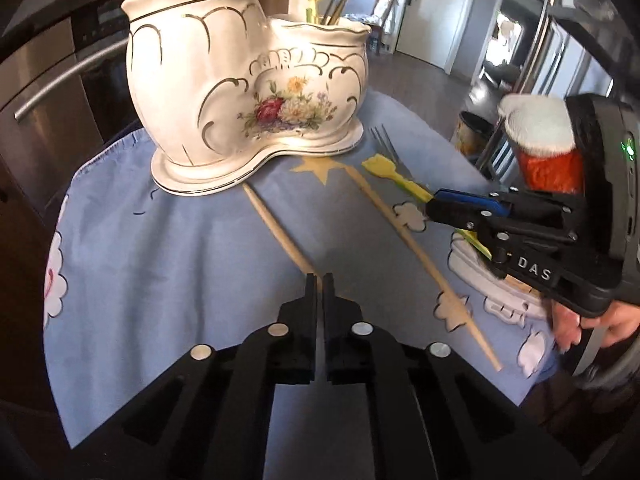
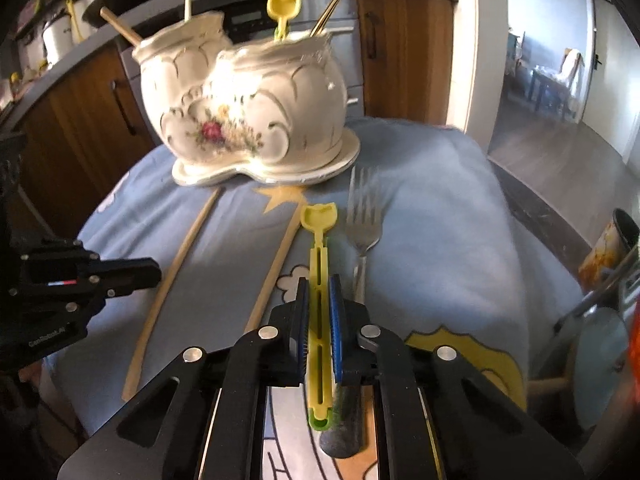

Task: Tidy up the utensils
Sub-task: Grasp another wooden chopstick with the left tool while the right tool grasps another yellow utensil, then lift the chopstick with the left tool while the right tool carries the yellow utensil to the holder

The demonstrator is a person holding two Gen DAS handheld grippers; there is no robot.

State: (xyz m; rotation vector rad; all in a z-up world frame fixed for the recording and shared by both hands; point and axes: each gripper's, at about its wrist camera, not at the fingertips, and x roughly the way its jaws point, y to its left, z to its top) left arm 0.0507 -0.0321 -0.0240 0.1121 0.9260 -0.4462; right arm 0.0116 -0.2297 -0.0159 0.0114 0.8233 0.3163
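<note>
A white floral ceramic holder (image 1: 240,92) (image 2: 248,108) stands at the back of the cloth, with wooden sticks, a yellow utensil and forks standing in it. My left gripper (image 1: 320,280) (image 2: 158,274) is shut on the near end of the left wooden stick (image 1: 276,228) (image 2: 176,264). A second wooden stick (image 1: 420,264) (image 2: 276,260) lies loose beside it. The blue pads of my right gripper (image 2: 319,288) (image 1: 430,204) press on the handle of a yellow plastic utensil (image 2: 318,240) (image 1: 380,166). A metal fork (image 2: 362,232) (image 1: 384,140) lies just to its right.
A blue cartoon-print cloth (image 1: 160,260) (image 2: 440,208) covers the small table, which drops off at left and right. Wooden cabinets (image 2: 400,48) and an oven (image 1: 52,80) stand behind. A patterned bin (image 2: 608,248) sits on the floor at the right. A hand (image 1: 580,324) holds the right gripper.
</note>
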